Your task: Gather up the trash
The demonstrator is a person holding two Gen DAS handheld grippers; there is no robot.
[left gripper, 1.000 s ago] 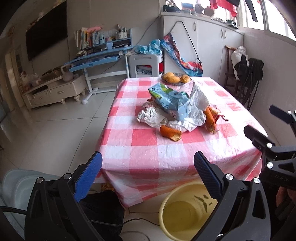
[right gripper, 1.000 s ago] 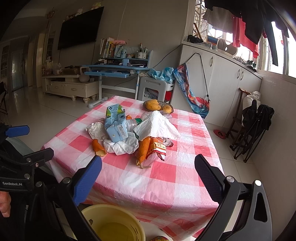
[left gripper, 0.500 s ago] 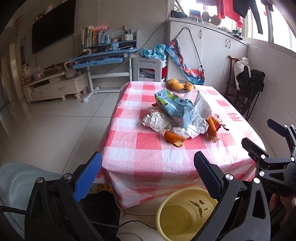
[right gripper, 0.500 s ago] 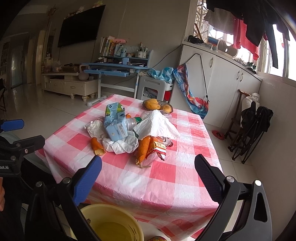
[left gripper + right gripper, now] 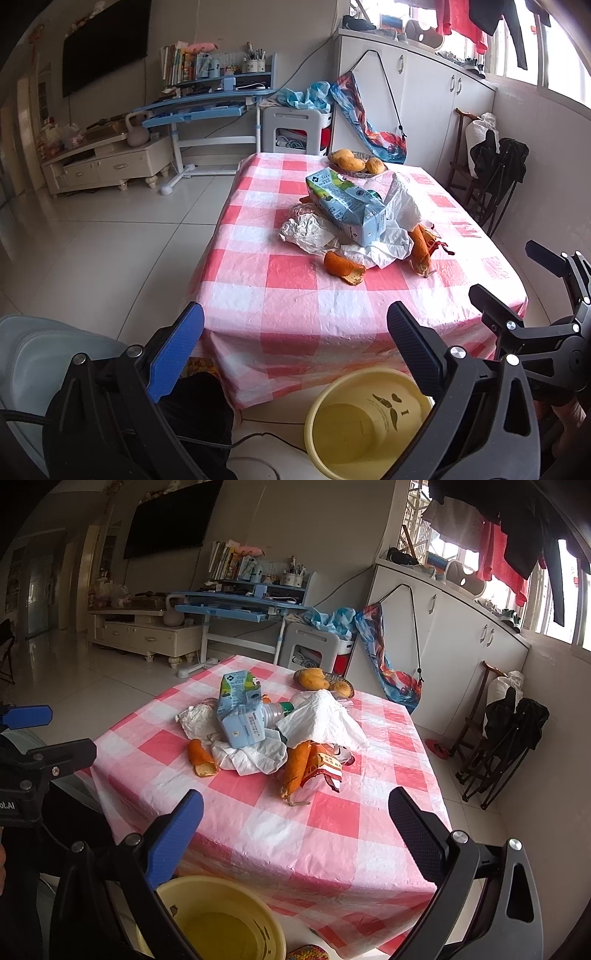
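tablecloth [image 5: 291, 273]: pink-white check | bucket [image 5: 332, 402]: yellow | carton [image 5: 343, 206]: light blue | peel [image 5: 341, 267]: orange

Glossy white tile floor [image 5: 110, 251], a wall-mounted television [image 5: 105, 44], a blue study desk [image 5: 207, 107], white cabinets [image 5: 424, 96] beneath bright windows [image 5: 561, 602].

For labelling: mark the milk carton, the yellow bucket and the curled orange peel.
milk carton [image 5: 345, 205], left wrist view, long printed side.
yellow bucket [image 5: 334, 397], left wrist view, near rim.
orange peel [image 5: 199, 757], right wrist view, outer skin.
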